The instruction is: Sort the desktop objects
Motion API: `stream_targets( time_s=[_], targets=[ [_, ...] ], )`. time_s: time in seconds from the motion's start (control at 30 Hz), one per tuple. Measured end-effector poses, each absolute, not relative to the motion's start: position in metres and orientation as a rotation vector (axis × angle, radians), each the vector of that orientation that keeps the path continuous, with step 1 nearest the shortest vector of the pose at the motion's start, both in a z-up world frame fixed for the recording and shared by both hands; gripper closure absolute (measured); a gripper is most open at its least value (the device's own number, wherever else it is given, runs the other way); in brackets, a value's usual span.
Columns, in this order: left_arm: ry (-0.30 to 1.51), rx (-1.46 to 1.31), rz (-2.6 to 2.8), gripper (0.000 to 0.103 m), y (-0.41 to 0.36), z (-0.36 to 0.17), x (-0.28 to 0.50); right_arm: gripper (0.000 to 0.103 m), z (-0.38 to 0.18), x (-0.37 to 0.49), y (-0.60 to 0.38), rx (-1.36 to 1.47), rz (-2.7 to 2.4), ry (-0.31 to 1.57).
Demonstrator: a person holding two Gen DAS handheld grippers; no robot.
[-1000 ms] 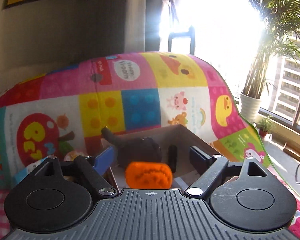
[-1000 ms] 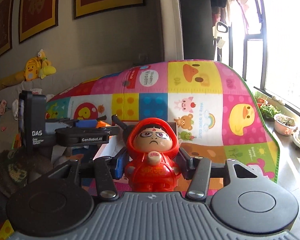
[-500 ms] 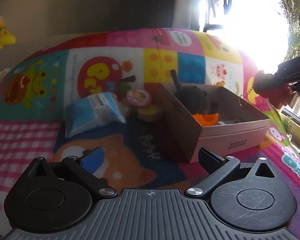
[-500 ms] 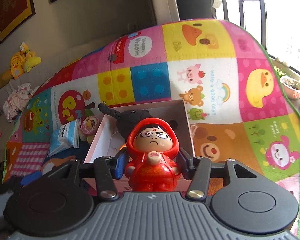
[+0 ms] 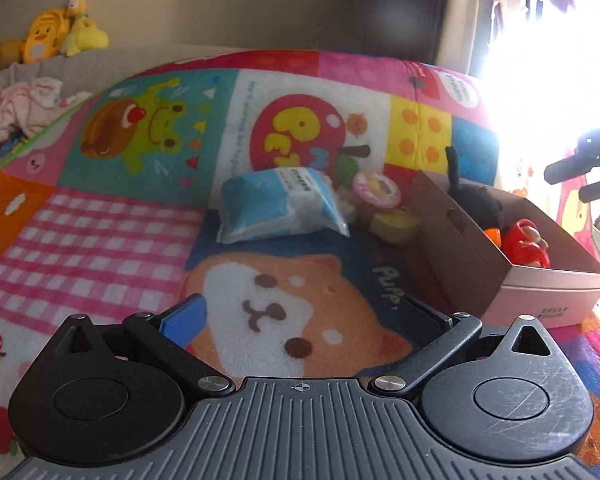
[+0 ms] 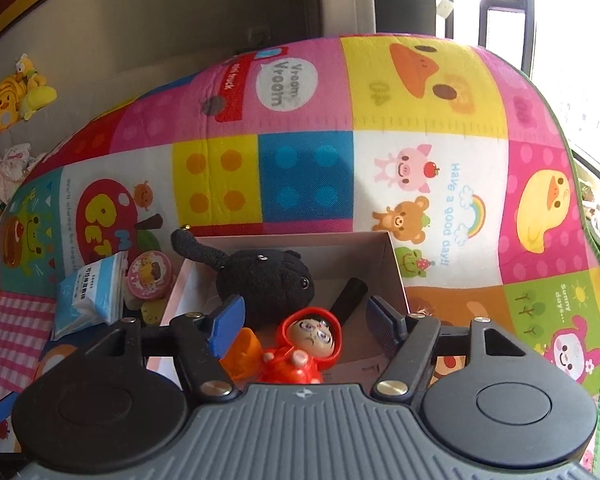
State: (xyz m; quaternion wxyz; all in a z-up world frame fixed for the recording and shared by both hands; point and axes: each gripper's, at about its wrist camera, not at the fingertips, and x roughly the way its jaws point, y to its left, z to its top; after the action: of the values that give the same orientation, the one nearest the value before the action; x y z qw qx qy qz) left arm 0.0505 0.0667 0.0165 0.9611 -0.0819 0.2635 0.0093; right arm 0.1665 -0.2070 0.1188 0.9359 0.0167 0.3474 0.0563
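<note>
A pink cardboard box [image 6: 392,264] [image 5: 548,296] lies on the colourful play mat [image 5: 100,240]. Inside it are a black plush toy [image 6: 264,280], an orange object [image 6: 240,354] and the red hooded doll [image 6: 306,354], which lies tilted; the doll also shows in the left wrist view [image 5: 526,242]. My right gripper [image 6: 306,316] is open just above the doll and holds nothing. My left gripper [image 5: 304,316] is open and empty over the mat, left of the box. A blue-white packet [image 5: 278,208], a pink round tin [image 5: 376,190] and a yellow object [image 5: 392,226] lie left of the box.
The mat curves up against a wall at the back. Yellow plush toys [image 5: 56,36] and crumpled cloth [image 5: 20,112] lie on a ledge at far left. A bright window is at right, where the right gripper's dark arm [image 5: 584,164] shows.
My right gripper has opened and let go of the red doll, which now lies in the box. My left gripper has drawn back to the left, away from the box.
</note>
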Motion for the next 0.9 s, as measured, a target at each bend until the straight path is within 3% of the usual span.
stream_targets(
  time_s=[0.4, 0.77, 0.83, 0.87, 0.9],
  targets=[
    [0.551, -0.192, 0.003, 0.0, 0.069, 0.013, 0.047, 0.03, 0.115, 0.21, -0.086, -0.04, 0.303, 0.805],
    [0.578, -0.224, -0.017, 0.0, 0.071, 0.01, 0.051, 0.03, 0.057, 0.29, -0.003, -0.332, 0.15, 0.884],
    [0.585, -0.235, -0.024, 0.0, 0.073, 0.009, 0.052, 0.032, 0.049, 0.295, 0.001, -0.348, 0.137, 0.904],
    [0.586, -0.238, -0.027, 0.0, 0.073, 0.008, 0.053, 0.043, 0.047, 0.295, 0.001, -0.348, 0.15, 0.922],
    [0.586, -0.239, -0.03, 0.0, 0.073, 0.008, 0.053, 0.047, 0.044, 0.294, 0.002, -0.345, 0.183, 0.952]
  ],
)
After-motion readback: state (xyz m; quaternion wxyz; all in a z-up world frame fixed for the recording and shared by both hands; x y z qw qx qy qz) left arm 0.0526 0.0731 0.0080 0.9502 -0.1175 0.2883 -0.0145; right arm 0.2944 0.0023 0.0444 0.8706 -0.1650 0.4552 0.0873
